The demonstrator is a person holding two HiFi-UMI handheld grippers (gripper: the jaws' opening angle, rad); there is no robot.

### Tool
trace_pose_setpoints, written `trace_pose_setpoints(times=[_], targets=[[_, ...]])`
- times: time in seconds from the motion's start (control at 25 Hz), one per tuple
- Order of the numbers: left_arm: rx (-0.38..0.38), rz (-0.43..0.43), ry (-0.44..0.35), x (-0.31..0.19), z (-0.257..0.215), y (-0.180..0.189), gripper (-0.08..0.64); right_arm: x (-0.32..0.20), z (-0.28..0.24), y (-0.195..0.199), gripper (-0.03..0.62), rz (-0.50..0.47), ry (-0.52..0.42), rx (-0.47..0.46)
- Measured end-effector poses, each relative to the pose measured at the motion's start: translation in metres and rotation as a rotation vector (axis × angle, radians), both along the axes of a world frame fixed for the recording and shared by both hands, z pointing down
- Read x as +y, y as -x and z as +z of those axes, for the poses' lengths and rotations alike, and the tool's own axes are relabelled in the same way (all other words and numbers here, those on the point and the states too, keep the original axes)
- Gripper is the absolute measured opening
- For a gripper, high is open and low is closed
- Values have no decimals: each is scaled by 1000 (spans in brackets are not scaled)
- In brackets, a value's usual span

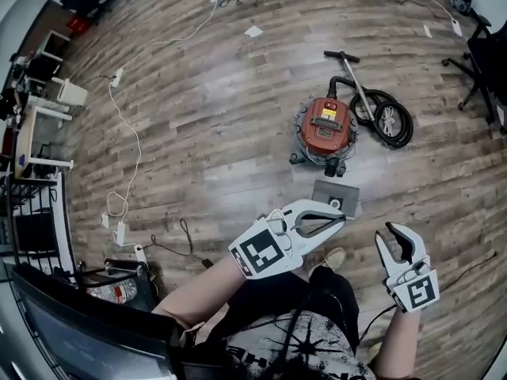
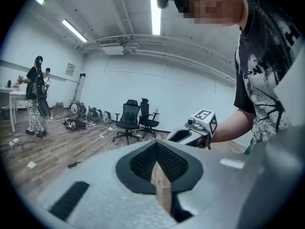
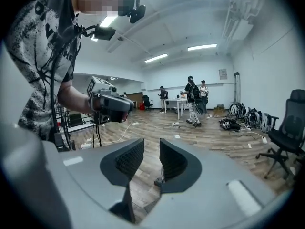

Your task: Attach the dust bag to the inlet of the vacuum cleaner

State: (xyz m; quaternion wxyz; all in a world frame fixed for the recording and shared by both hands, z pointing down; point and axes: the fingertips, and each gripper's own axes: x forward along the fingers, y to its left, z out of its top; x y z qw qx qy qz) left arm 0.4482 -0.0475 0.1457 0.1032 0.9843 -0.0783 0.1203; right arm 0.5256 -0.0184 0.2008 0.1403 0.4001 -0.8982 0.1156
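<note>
The red vacuum cleaner (image 1: 325,128) stands on the wooden floor with its black hose (image 1: 390,119) coiled at its right. A flat grey dust bag (image 1: 335,195) lies on the floor just in front of it. My left gripper (image 1: 341,217) is shut with nothing in it, and its tips hover just short of the bag's near edge. My right gripper (image 1: 396,236) hangs open and empty to the right, apart from the bag. In the left gripper view the pads (image 2: 143,162) meet, and the right gripper (image 2: 198,127) shows beyond. In the right gripper view the jaws (image 3: 151,159) stand apart over bare floor, with the left gripper (image 3: 107,104) at the left.
A white cable (image 1: 127,133) trails across the floor at the left, near desks (image 1: 40,125). Office chairs (image 2: 128,120) and bags (image 3: 248,113) stand by the far wall. People (image 3: 195,99) stand near a table. A dark monitor (image 1: 71,331) sits at the lower left.
</note>
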Motion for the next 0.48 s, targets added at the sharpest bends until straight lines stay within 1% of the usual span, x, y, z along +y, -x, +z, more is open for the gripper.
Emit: trace_pose_setpoints(times=[0.12, 0.24, 0.36, 0.48], targets=[[7, 26, -9, -20, 31, -7, -3, -16, 55, -4, 117, -14, 35, 48], [0, 72, -49, -42, 78, -14, -3, -26, 146, -11, 126, -45, 76, 133], [-18, 122, -87, -61, 148, -14, -3, -26, 270, -14, 140, -71, 166, 195], [13, 159, -123, -75, 229, -16, -3, -25, 417, -13, 157, -117, 258, 259]])
